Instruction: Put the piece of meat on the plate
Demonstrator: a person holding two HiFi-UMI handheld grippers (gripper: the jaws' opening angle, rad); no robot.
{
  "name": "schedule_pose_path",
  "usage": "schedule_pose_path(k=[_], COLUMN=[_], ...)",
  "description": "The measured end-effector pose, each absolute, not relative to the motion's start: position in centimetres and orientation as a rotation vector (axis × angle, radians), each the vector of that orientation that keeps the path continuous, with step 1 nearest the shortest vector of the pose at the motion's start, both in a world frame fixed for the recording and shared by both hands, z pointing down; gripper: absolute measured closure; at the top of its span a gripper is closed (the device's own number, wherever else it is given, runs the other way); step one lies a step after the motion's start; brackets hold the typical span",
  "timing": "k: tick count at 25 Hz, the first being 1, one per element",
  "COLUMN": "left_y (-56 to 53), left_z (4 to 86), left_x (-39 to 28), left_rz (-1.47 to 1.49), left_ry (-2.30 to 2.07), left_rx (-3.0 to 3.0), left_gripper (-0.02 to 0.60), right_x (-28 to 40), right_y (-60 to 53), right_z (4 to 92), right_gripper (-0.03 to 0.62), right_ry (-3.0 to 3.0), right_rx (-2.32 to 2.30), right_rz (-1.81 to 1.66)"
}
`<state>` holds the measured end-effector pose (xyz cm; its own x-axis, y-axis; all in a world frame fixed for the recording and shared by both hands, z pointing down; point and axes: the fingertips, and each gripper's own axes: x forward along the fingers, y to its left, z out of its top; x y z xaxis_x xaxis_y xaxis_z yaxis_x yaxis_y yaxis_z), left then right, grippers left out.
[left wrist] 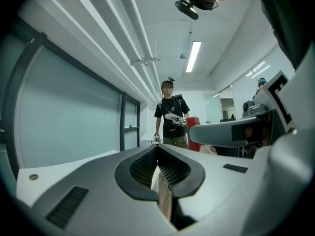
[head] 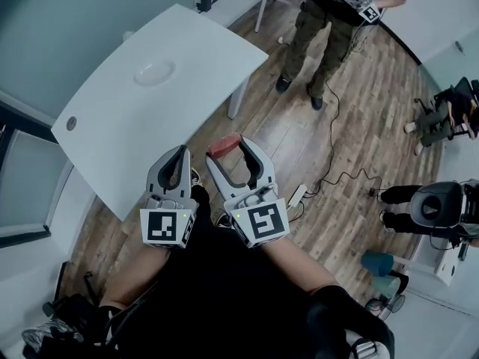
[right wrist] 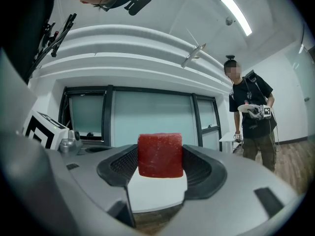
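A white surface (head: 105,129) stands on a wooden floor (head: 359,118), with a person (head: 327,21) in a dark shirt and olive trousers beyond it and a white power strip (head: 297,194) lying near a teal bin (head: 376,264).

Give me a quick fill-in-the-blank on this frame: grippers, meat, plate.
1. The piece of meat clamped in the right gripper is ____ in colour.
2. The left gripper holds ____; its jaws are together.
3. The plate lies on the white table and is ____.

Missing words: red; nothing; empty.
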<state>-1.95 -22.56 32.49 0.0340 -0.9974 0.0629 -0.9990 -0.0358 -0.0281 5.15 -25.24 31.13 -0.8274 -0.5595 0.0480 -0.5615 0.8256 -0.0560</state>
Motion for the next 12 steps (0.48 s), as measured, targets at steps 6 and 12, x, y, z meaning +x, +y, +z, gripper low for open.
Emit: schedule_pose_path(k=[6, 12], left_y=[-27.2, -33.2], left_z=[35.7, 38.8], left_x=[-6.8, -13.4], left_rz=[0.119, 0.132], left_ry=[-2.168, -2.172], left_rx=[2.162, 2.039], left_gripper=[0.578, 0.578], right_x=[0.5, -6.7], right_y=[-30.3, -37.0], right_z=[33.5, 36.2], right_gripper=[0.313, 0.313], right_ry=[-2.946, -2.903], right_rx=[0.861, 0.769], right_rz=[0.123, 0.181])
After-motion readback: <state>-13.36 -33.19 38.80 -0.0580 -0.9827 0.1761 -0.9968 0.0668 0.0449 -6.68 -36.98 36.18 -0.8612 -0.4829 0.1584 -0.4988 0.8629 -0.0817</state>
